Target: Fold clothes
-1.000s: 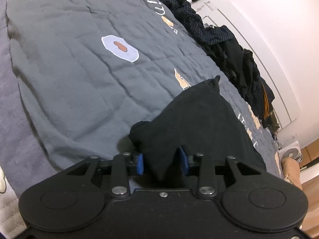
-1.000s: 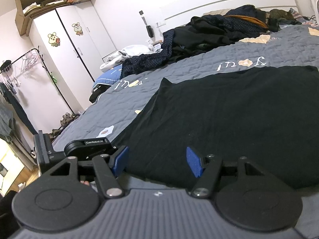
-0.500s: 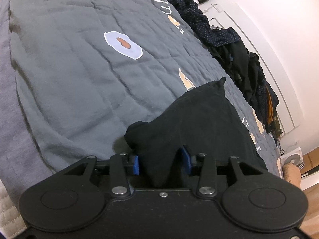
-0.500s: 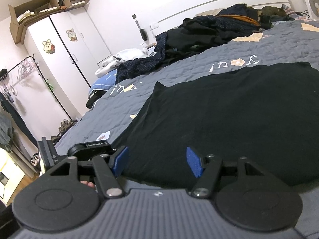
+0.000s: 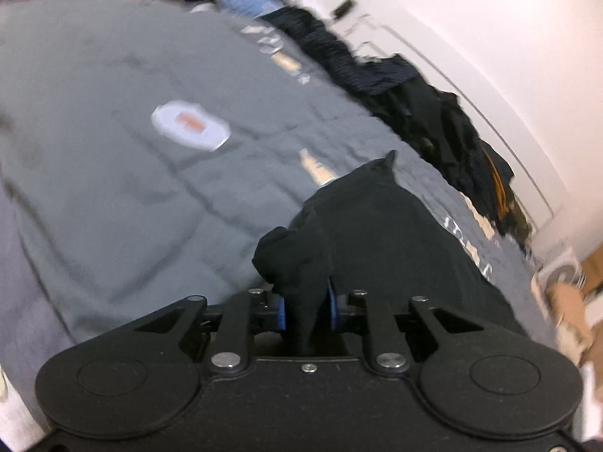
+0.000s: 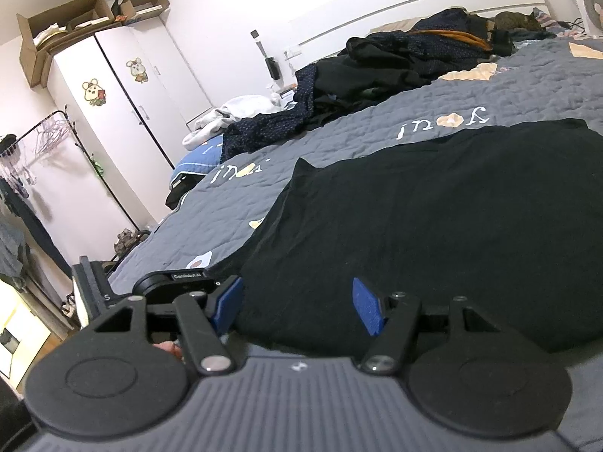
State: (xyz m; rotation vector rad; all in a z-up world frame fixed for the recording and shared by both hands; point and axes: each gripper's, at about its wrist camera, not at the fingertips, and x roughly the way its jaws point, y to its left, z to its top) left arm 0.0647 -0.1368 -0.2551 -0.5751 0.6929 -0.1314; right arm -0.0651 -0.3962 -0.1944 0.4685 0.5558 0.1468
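A black garment [image 6: 433, 222] lies spread flat on the grey quilt [image 6: 527, 86] of a bed. In the left wrist view its near corner [image 5: 297, 260] is bunched and lifted between the blue pads of my left gripper [image 5: 307, 309], whose jaws are closing and pinch the cloth. My right gripper [image 6: 297, 301] stands open at the garment's near edge, blue pads wide apart, with only flat cloth beyond them. The left gripper's body [image 6: 169, 282] shows at the lower left of the right wrist view.
A heap of dark clothes [image 6: 407, 60] runs along the far side of the bed by the white headboard [image 6: 414, 11]. A white wardrobe [image 6: 124, 113] and a clothes rack [image 6: 49, 143] stand at the left. A small fan [image 6: 589, 7] sits at the far right.
My left gripper's pads have drawn together on the garment's corner, which now stands up bunched between them. The left view has rolled slightly. The right gripper has kept still.
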